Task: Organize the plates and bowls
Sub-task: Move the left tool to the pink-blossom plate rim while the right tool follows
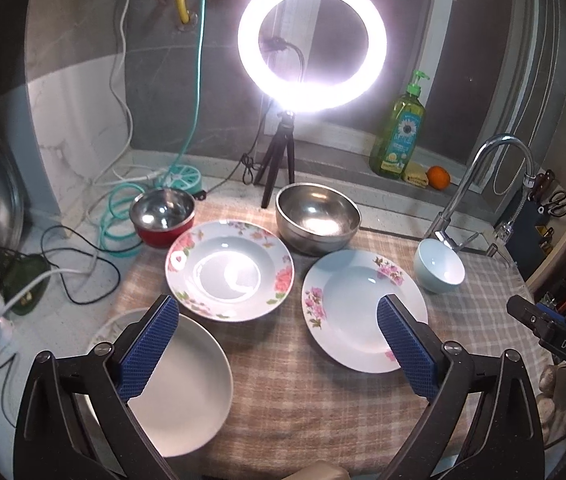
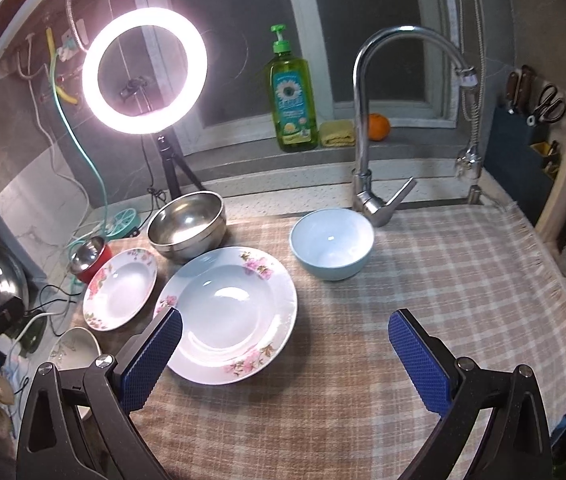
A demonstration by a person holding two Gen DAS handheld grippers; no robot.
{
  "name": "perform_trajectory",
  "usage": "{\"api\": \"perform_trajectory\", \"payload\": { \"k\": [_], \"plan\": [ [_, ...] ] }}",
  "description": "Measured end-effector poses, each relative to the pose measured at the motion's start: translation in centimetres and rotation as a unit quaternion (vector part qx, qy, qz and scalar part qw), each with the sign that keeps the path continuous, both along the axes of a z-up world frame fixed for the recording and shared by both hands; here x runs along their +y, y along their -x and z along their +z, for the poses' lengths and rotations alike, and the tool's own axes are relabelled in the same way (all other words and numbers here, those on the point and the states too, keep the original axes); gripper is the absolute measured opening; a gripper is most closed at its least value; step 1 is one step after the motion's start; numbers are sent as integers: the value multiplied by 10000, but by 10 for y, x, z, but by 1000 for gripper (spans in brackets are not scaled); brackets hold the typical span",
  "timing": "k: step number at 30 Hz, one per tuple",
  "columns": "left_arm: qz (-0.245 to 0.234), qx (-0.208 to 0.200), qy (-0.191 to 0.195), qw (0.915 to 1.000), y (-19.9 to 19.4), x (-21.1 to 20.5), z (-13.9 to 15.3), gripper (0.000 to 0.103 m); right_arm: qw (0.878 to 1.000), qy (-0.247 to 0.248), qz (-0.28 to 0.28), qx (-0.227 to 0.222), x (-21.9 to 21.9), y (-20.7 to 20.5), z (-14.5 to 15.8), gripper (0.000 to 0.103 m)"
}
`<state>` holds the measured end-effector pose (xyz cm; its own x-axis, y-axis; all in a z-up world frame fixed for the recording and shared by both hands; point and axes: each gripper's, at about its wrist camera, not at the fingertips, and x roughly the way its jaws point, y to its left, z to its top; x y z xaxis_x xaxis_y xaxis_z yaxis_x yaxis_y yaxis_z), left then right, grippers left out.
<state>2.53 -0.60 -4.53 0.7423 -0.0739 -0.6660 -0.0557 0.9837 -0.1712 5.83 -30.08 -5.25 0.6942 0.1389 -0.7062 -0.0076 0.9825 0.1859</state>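
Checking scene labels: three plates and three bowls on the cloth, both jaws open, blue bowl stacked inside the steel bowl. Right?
One thing is off: the blue bowl is not inside the steel bowl. It stands alone on the cloth, apart from it, near the faucet, as the right wrist view shows. The rest holds: three plates, three bowls, and both the left gripper and right gripper have jaws open.

Black jaws, blue textured pads (image 1: pixel 149 346)

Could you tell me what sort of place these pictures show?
Most likely a home kitchen counter by a window: a chrome faucet rises at the back, a green dish soap bottle stands on the sill, and a knife block with scissors sits at the right.
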Motion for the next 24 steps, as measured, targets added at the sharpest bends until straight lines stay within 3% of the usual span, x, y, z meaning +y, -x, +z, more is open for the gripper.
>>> {"api": "perform_trajectory", "payload": {
  "k": [6, 16, 22, 24],
  "plan": [
    [-22, 266, 180, 9995, -3, -15, -17, 92, 9984, -175, 474, 254, -5, -26, -15, 74],
    [135, 657, 579, 9961, -10, -31, -46, 79, 9883, -548, 1129, 872, -14, -58, -49, 50],
    [196, 832, 909, 9922, -23, -31, -60, 63, 9812, -984, 1206, 1142, -27, -75, -68, 42],
    [180, 902, 1023, 9905, -29, -30, -64, 54, 9796, -1078, 1182, 1218, -30, -80, -74, 38]
  ]
}}
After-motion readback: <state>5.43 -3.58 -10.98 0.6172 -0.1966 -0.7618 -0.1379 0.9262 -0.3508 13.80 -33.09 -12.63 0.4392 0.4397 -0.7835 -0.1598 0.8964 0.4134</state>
